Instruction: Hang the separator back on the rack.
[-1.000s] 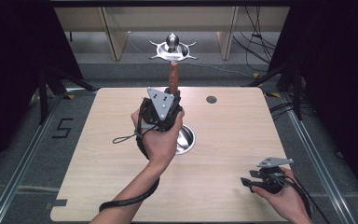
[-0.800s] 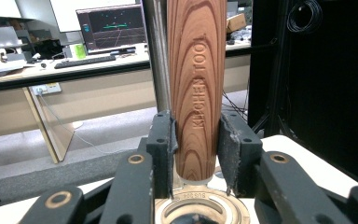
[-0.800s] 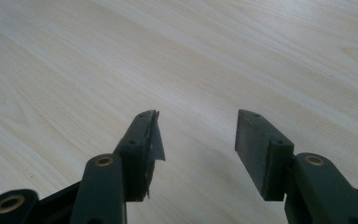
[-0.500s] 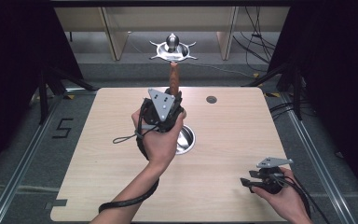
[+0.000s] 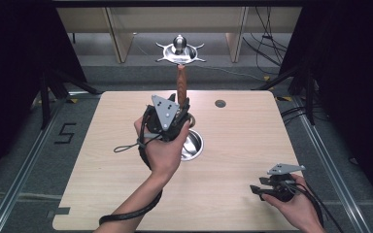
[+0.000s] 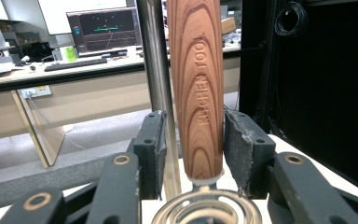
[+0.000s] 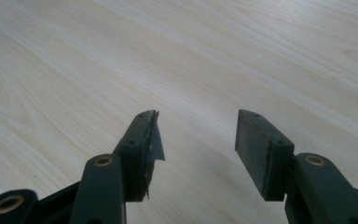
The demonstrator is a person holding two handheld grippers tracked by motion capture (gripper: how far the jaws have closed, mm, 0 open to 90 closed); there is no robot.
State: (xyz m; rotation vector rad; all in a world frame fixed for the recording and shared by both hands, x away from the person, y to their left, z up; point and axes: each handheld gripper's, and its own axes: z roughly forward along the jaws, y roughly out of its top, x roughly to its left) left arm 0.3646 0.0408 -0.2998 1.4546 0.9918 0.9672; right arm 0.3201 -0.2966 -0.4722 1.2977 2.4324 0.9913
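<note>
Left gripper view: my left gripper [image 6: 200, 144] has a wooden handle [image 6: 198, 84] stamped "KITCHEN TOOL" standing upright between the pads. The right pad [image 6: 237, 147] looks pressed against the wood; the left pad [image 6: 157, 149] shows a sliver of gap, so I read this as closed on the handle but not squarely. Below the handle is a metal ring, probably the utensil's head; I can't tell which kind of utensil.

Risks, my judgement:
- One-sided grip on a smooth tapered handle, so it could rotate or slide down through the pads if I tilt.
- Torn liner on the left pad means less friction there.
- A steel pole [image 6: 156, 56] sits just behind the handle; swinging could knock it.

High view: the left gripper [image 5: 167, 119] is mid-frame, above the round steel bowl [image 5: 192, 145] set in the wooden table [image 5: 102, 160], handle [image 5: 180, 86] pointing up toward the top of frame. A drop would land in or beside the bowl.

Right gripper [image 5: 272, 187] is at lower right, well apart. In the right gripper view it [image 7: 196, 135] is wide open, holding nothing, over bare tabletop [image 7: 121, 56]; I can't tell if it touches.
</note>
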